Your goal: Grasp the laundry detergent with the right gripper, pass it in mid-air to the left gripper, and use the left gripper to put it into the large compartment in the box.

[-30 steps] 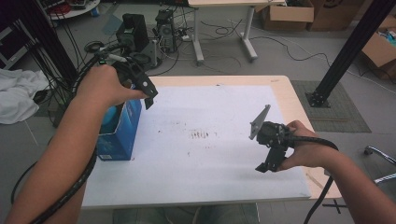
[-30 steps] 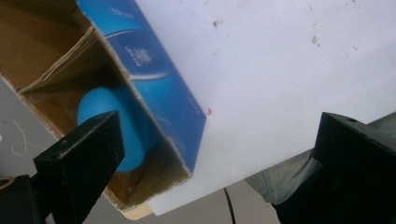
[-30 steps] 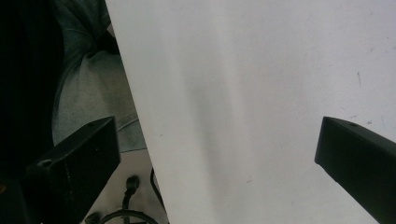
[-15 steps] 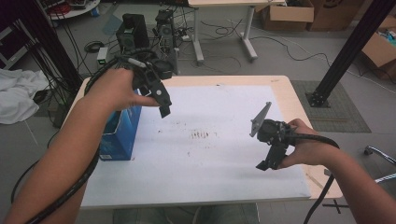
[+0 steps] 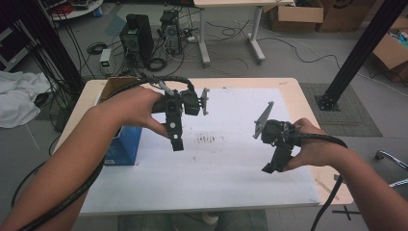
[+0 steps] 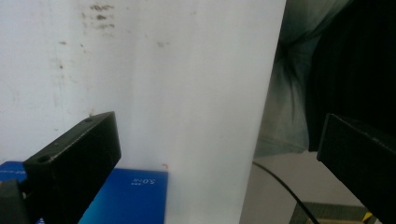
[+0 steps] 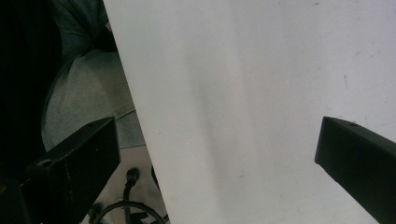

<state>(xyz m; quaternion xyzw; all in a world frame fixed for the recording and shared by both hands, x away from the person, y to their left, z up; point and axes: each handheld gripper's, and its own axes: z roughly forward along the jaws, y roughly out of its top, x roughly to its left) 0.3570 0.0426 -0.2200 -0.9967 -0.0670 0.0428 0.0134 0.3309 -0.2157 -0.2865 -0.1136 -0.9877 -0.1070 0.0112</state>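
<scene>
While I am holding my left gripper (image 5: 176, 139) spread wide and empty just right of the blue box (image 5: 124, 144) at the table's left edge (image 5: 82, 103), I am risking knocking that box over; my right gripper (image 5: 274, 166), also spread and empty, is hovering well apart.

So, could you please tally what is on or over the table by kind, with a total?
Blue box: 1
White sheet: 1
Hand-held tongs, both open and empty: 2, left tongs, right tongs
Total: 4
</scene>
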